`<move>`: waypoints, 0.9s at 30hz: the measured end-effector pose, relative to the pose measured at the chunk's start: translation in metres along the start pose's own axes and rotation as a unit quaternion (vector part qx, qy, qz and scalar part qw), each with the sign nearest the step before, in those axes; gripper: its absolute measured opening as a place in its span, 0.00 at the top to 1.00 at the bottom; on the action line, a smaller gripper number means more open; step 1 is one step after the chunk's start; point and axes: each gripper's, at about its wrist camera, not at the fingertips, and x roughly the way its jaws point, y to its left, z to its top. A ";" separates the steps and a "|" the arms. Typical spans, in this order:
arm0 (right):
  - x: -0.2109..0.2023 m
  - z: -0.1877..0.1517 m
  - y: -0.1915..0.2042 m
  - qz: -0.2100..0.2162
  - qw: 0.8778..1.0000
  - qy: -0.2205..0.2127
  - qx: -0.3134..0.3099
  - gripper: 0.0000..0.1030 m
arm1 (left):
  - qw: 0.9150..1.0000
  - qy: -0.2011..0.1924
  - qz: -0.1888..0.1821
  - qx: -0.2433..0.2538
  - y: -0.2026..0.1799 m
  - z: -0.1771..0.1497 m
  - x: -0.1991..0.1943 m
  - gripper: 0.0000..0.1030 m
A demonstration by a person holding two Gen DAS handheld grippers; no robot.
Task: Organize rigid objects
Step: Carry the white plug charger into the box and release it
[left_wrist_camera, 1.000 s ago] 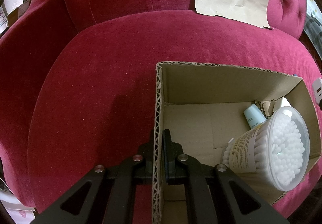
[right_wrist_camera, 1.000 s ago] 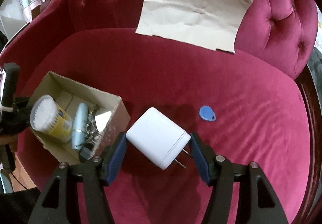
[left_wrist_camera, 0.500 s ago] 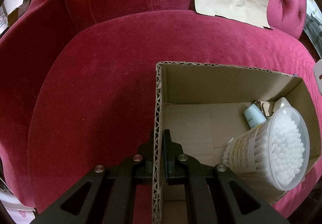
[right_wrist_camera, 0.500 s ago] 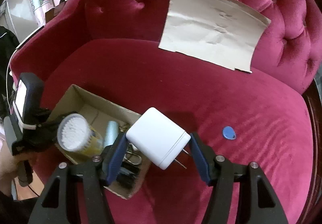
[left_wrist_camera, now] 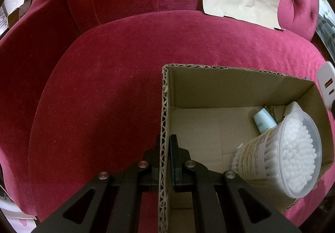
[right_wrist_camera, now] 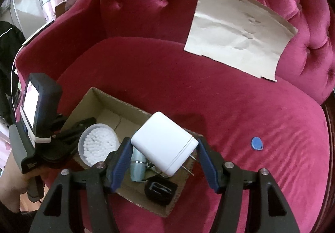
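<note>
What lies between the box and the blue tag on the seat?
Only bare red cushion shows between the box and the blue tag in the right wrist view; the charger hides the box's near corner.

left gripper (left_wrist_camera: 166,147) is angled steeply down with its black fingers (left_wrist_camera: 174,149) pinched right together, one on each side of the box wall (left_wrist_camera: 164,128), so it's clamped on that edge. in the right wrist view you can see the person's hand (right_wrist_camera: 12,189) wrapped round that gripper's handle at the lower left. right gripper (right_wrist_camera: 161,156) also tilts down, jaws about half spread, blue pads (right_wrist_camera: 120,161) pressed on both sides of the white charger (right_wrist_camera: 164,146) so it's held up in the air between them.
</note>
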 end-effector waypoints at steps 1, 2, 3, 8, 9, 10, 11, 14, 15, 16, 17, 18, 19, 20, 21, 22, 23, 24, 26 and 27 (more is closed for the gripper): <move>0.001 0.000 0.003 0.001 1.000 0.002 -0.001 0.35 | 1.000 0.000 0.000 0.000 0.000 0.000 0.000 0.95; 0.003 0.000 0.004 0.002 1.000 0.003 -0.002 0.35 | 1.000 0.000 0.000 0.000 0.000 0.000 0.000 0.95; 0.004 0.000 0.006 0.002 1.000 0.004 -0.003 0.35 | 1.000 0.000 0.000 0.000 0.000 0.000 0.000 0.95; 0.011 -0.001 0.019 0.006 1.000 0.012 -0.005 0.35 | 1.000 -0.001 0.001 0.002 0.000 0.000 0.000 0.95; 0.012 0.000 0.021 0.008 1.000 0.014 -0.005 0.35 | 1.000 0.000 0.001 0.002 -0.001 0.000 0.000 0.95; 0.013 -0.001 0.024 0.006 1.000 0.015 -0.007 0.35 | 1.000 0.000 0.001 0.002 -0.001 0.001 0.000 0.95; 0.013 0.000 0.025 0.002 1.000 0.014 -0.006 0.35 | 1.000 0.000 0.000 0.002 0.000 0.001 0.000 0.95; 0.015 -0.001 0.026 -0.001 1.000 0.016 -0.004 0.35 | 1.000 -0.001 0.001 0.002 0.000 0.001 0.000 0.95; 0.015 -0.001 0.027 -0.002 1.000 0.018 -0.003 0.35 | 1.000 0.000 0.001 0.002 0.000 0.001 0.000 0.95; 0.016 -0.001 0.028 -0.002 1.000 0.018 -0.003 0.35 | 1.000 0.000 0.001 0.002 0.000 0.001 0.000 0.95; 0.017 -0.002 0.028 -0.003 1.000 0.019 -0.003 0.35 | 1.000 0.000 0.001 0.002 0.000 0.001 0.000 0.95; 0.017 -0.002 0.028 -0.003 1.000 0.019 -0.002 0.35 | 1.000 0.000 0.001 0.002 0.000 0.001 0.000 0.95; 0.018 -0.001 0.027 -0.003 1.000 0.018 -0.001 0.35 | 1.000 -0.001 0.001 0.002 0.000 0.001 0.000 0.95; 0.018 -0.002 0.027 -0.003 1.000 0.016 0.000 0.35 | 1.000 -0.001 0.001 0.002 0.000 0.001 0.000 0.95; 0.018 -0.002 0.027 -0.004 1.000 0.015 0.000 0.35 | 1.000 -0.001 0.001 0.002 0.000 0.001 0.000 0.95; 0.019 -0.002 0.027 -0.003 1.000 0.014 0.000 0.35 | 1.000 0.000 0.001 0.002 0.000 0.001 0.000 0.95; 0.019 -0.002 0.028 -0.001 1.000 0.014 -0.001 0.35 | 1.000 -0.001 0.001 0.002 0.000 0.001 0.000 0.95; 0.019 -0.002 0.028 -0.001 1.000 0.013 -0.003 0.35 | 1.000 -0.001 0.001 0.002 0.000 0.001 0.000 0.95; 0.019 -0.004 0.029 -0.006 1.000 0.008 -0.006 0.22 | 1.000 -0.001 0.000 0.002 0.000 0.000 0.000 0.95; 0.019 -0.005 0.029 -0.009 1.000 0.006 -0.005 0.16 | 1.000 0.000 0.000 0.002 0.000 0.000 0.000 0.95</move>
